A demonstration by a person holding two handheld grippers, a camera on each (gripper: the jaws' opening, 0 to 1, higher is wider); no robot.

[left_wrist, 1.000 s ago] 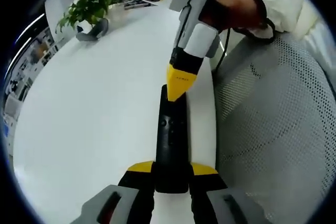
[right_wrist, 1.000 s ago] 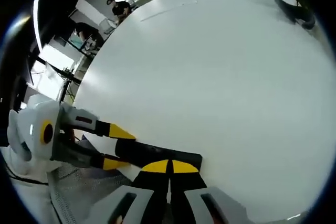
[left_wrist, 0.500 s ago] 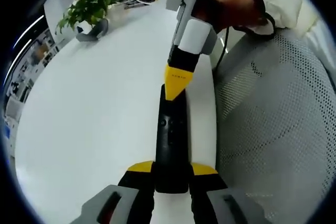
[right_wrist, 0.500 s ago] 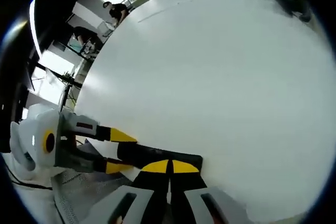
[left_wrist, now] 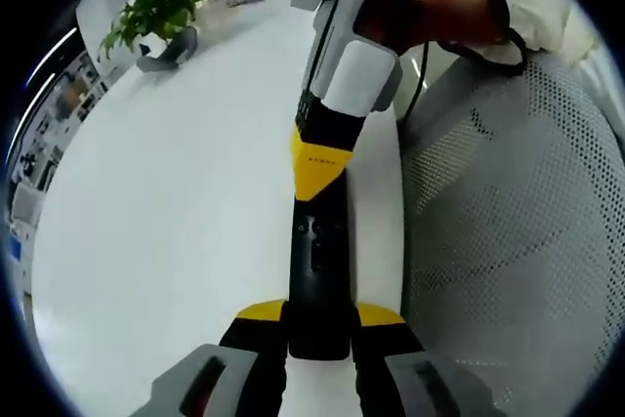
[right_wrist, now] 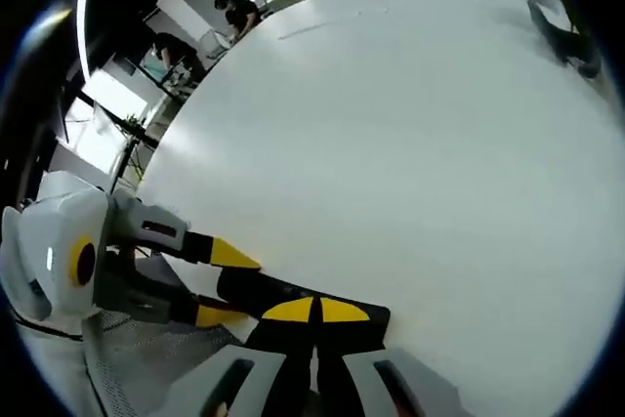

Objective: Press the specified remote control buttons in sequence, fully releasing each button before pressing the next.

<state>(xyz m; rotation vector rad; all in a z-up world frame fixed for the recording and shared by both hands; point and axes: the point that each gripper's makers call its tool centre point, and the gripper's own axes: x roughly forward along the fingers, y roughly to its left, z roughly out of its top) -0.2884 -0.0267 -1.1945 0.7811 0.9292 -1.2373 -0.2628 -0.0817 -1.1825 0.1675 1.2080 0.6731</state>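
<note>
A black remote control (left_wrist: pixel 317 275) lies lengthwise along the white table's near edge. My left gripper (left_wrist: pixel 320 317) is shut on its near end, one yellow finger on each side. My right gripper (left_wrist: pixel 312 183) comes down from the top, jaws shut into a single yellow tip that rests on the remote's far part, just above the small buttons. In the right gripper view my right gripper (right_wrist: pixel 314 312) has its yellow tips together on the remote control (right_wrist: pixel 283 292). The left gripper (right_wrist: pixel 220 285) holds that remote from the left.
The white table (left_wrist: pixel 166 192) stretches away to the left. A potted plant (left_wrist: pixel 161 12) stands at its far corner. A white mesh chair (left_wrist: pixel 508 241) sits close against the table edge. A dark object (right_wrist: pixel 568 41) lies far across the table, and people (right_wrist: pixel 234 12) are in the background.
My right gripper has slid along the remote toward the left gripper, and its yellow tip now covers more of the remote's far end. The left gripper's hold has not changed.
</note>
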